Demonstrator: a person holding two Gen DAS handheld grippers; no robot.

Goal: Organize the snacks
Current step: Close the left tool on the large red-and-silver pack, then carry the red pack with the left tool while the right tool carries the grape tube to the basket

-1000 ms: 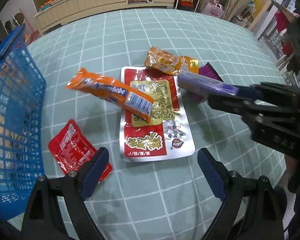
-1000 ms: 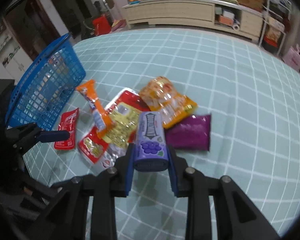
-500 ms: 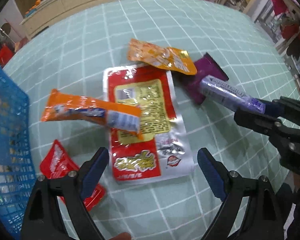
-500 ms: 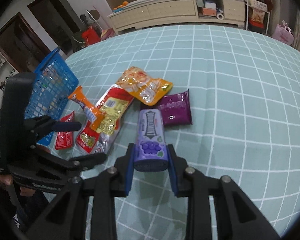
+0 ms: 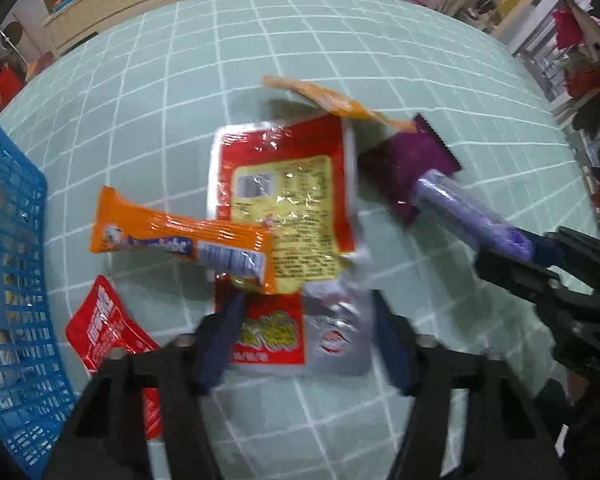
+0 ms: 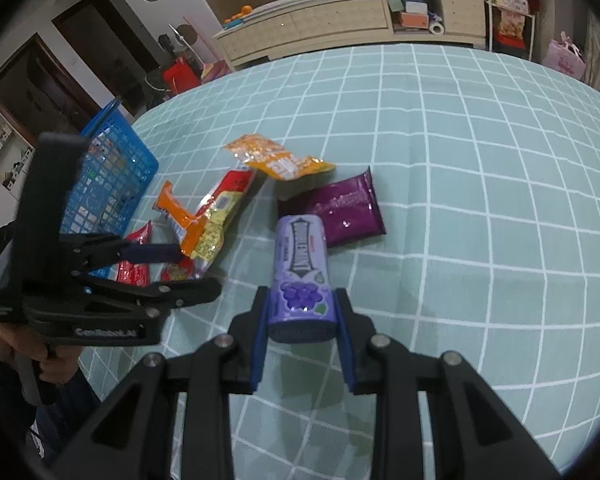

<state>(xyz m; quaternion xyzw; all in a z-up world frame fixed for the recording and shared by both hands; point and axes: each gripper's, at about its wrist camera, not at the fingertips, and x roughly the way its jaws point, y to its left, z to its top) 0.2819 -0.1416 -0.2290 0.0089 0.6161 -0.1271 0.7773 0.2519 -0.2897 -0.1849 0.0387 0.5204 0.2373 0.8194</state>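
Two grippers: both are at work over the snack pile on the checked table (image 6: pixel 480 160).
Right gripper (image 6: pixel 302 312): narrow, clamped on the purple tube (image 6: pixel 300 268), which it holds above the table, near the purple pouch (image 6: pixel 340 212).
Left gripper (image 5: pixel 304 340): its jaws have just been closing, with the near end of the big red pack (image 5: pixel 284 208) between them. Blur hides whether the pads press on it yet.
Step in hand: I judge it to be the pick of the red pack, with the tube already picked and waiting to be stowed.
Next move: finish the squeeze on the pack's edge, lift, then carry it to the blue basket (image 5: pixel 12 280) at the left.
In the way: the orange bar (image 5: pixel 180 240) lies across the red pack and would likely slide off or ride along when the pack rises. The yellow pouch (image 5: pixel 324 100) overlaps the pack's far corner.
Other snacks: a small red sachet (image 5: pixel 108 332) lies just beside the basket, partly under the left gripper's frame.
Surroundings: a person's hand (image 6: pixel 4 344) grips the left tool, and a long cabinet (image 6: pixel 340 20) stands beyond the table.
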